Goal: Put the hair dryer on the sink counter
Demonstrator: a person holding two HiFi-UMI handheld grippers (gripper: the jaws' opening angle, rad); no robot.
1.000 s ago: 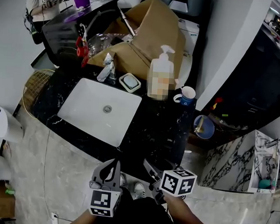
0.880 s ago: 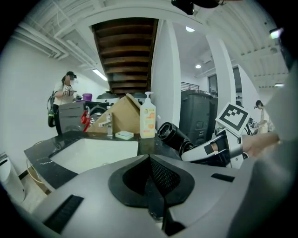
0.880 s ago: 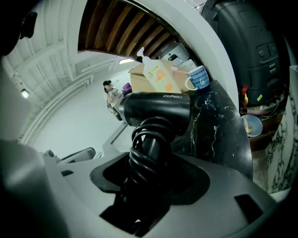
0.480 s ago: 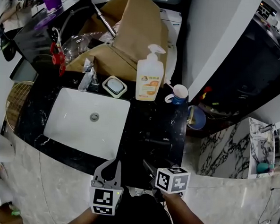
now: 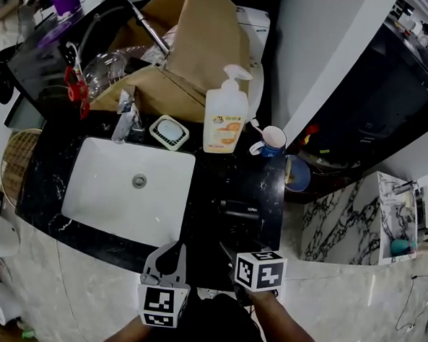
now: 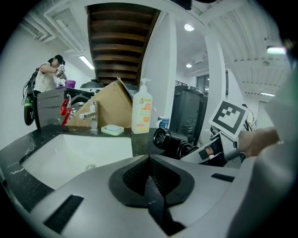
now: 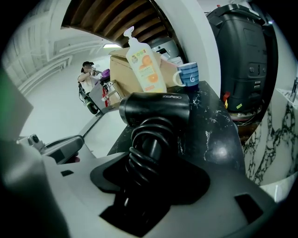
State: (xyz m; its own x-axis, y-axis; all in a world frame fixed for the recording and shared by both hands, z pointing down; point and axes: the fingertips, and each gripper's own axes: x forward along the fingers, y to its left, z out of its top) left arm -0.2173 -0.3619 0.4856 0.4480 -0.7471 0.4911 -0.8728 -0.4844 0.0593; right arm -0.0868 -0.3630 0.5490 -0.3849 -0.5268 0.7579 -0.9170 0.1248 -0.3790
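Clamping the cord-wrapped handle of the hair dryer (image 7: 156,109) in the right gripper (image 5: 231,253), jaws closed around it, bare forearm (image 5: 285,330) reaching forward from the bottom of the head view. Holding the dryer's black barrel low over the dark marble counter (image 5: 266,199), right of the white sink basin (image 5: 111,196) and short of the soap bottle (image 5: 225,113) and blue mug (image 5: 272,141). Hovering alongside at the counter's front edge, left gripper (image 6: 149,181) pointing forward, jaws pressed together on nothing.

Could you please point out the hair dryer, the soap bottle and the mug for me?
hair dryer (image 7: 156,109): right gripper view, on its black barrel.
soap bottle (image 5: 224,121): head view, on its front label.
mug (image 7: 188,75): right gripper view, on its blue-striped side.
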